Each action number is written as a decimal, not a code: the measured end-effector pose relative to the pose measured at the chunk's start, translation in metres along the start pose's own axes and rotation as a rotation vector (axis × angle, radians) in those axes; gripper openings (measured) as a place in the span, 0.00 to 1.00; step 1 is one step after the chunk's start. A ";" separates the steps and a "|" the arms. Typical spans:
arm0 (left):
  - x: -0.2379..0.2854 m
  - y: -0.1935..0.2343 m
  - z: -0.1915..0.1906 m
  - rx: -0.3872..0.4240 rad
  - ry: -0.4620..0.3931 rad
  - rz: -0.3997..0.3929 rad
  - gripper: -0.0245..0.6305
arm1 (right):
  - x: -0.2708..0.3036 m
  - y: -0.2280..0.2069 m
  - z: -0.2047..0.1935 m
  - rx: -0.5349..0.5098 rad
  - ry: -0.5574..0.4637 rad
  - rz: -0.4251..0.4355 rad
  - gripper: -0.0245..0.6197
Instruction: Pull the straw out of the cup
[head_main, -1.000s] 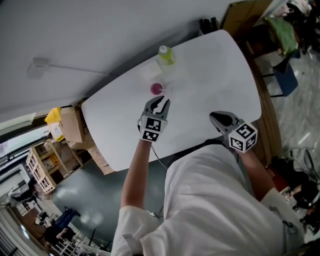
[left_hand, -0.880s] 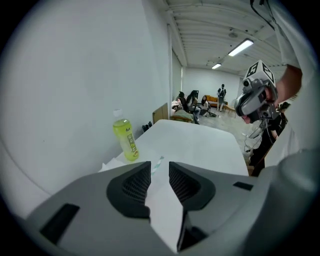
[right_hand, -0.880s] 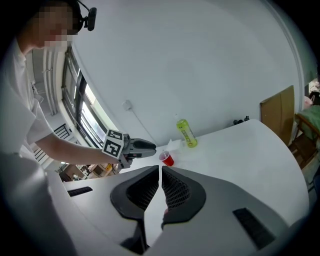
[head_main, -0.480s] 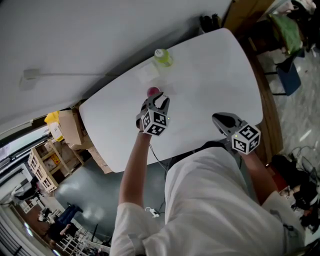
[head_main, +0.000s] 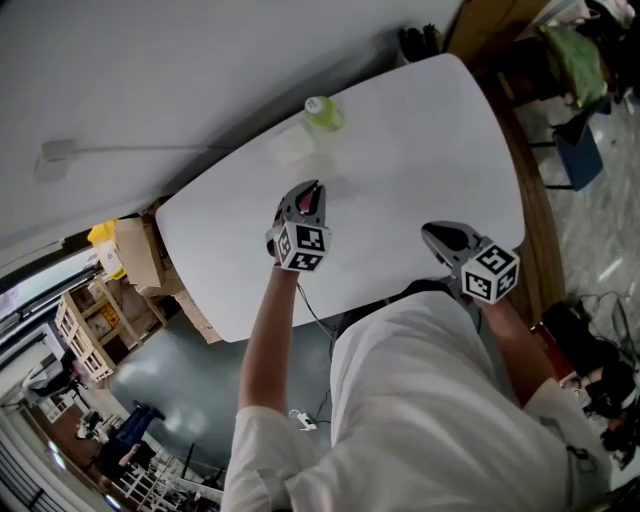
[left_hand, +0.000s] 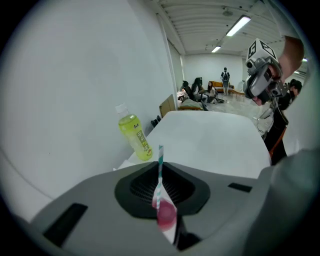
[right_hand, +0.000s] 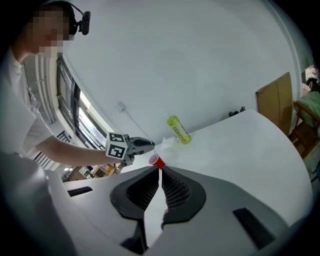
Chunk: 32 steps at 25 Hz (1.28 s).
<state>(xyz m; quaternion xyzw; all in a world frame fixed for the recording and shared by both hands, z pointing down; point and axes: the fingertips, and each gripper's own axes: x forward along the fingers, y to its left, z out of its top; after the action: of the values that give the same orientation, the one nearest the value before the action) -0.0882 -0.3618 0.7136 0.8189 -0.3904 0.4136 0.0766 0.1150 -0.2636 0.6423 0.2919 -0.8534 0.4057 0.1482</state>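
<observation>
My left gripper (head_main: 311, 192): jaws just closed in, now pinching the teal-striped straw (left_hand: 160, 160). The straw stands in the pink cup (right_hand: 158, 161) on the white table (head_main: 430, 140), near a green bottle (head_main: 322, 112). My right gripper (head_main: 441, 236): tips together, empty, well apart from the cup.

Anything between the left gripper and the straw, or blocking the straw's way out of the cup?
Nothing visible. The left gripper has just been closing, its jaws on the straw above the cup; only open air above.
</observation>
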 end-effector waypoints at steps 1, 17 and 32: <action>-0.003 0.004 0.001 -0.015 -0.011 0.017 0.07 | 0.001 0.000 0.000 -0.003 0.002 0.003 0.11; -0.120 0.020 0.021 -0.207 -0.216 0.143 0.07 | 0.025 0.064 0.001 -0.100 -0.004 0.083 0.11; -0.273 -0.021 -0.015 -0.422 -0.427 0.185 0.07 | -0.004 0.160 -0.039 -0.216 -0.080 0.032 0.11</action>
<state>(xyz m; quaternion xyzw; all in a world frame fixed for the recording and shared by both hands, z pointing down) -0.1785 -0.1834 0.5261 0.8142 -0.5479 0.1473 0.1231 0.0202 -0.1516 0.5676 0.2765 -0.9020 0.3016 0.1380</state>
